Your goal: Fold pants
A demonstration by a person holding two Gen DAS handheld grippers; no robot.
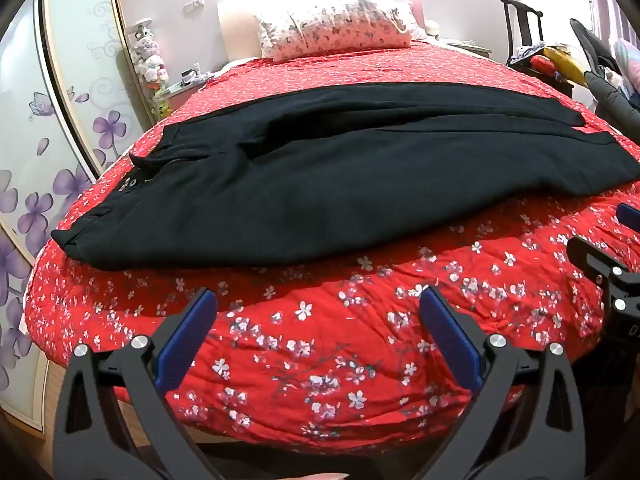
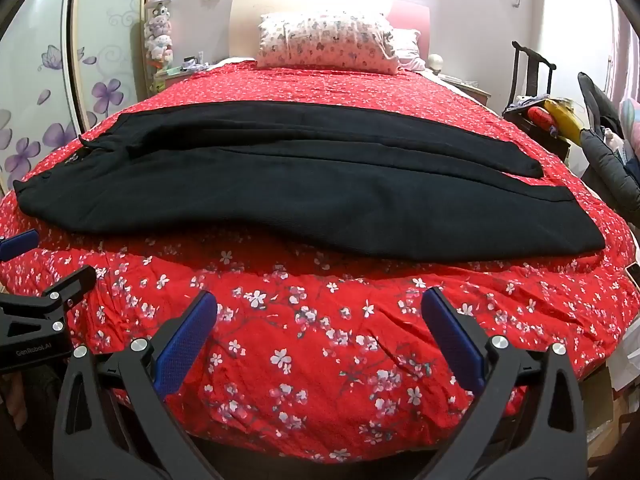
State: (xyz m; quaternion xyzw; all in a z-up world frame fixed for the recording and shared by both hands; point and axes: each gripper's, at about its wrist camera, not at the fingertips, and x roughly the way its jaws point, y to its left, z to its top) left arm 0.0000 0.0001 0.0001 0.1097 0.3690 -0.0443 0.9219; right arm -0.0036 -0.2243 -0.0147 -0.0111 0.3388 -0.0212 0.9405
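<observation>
Black pants (image 1: 320, 168) lie flat across the red flowered bed cover (image 1: 320, 344), waistband at the left, leg ends at the right, one leg folded over the other. They also show in the right wrist view (image 2: 304, 184). My left gripper (image 1: 318, 300) is open and empty, above the cover's near edge, short of the pants. My right gripper (image 2: 320, 304) is open and empty, also short of the pants. The right gripper shows at the right edge of the left wrist view (image 1: 616, 248); the left gripper shows at the left edge of the right wrist view (image 2: 40, 272).
A flowered pillow (image 2: 326, 42) lies at the headboard. A wardrobe with purple flower doors (image 1: 60, 128) stands at the left. A chair with piled clothes and toys (image 2: 560, 120) stands at the right of the bed.
</observation>
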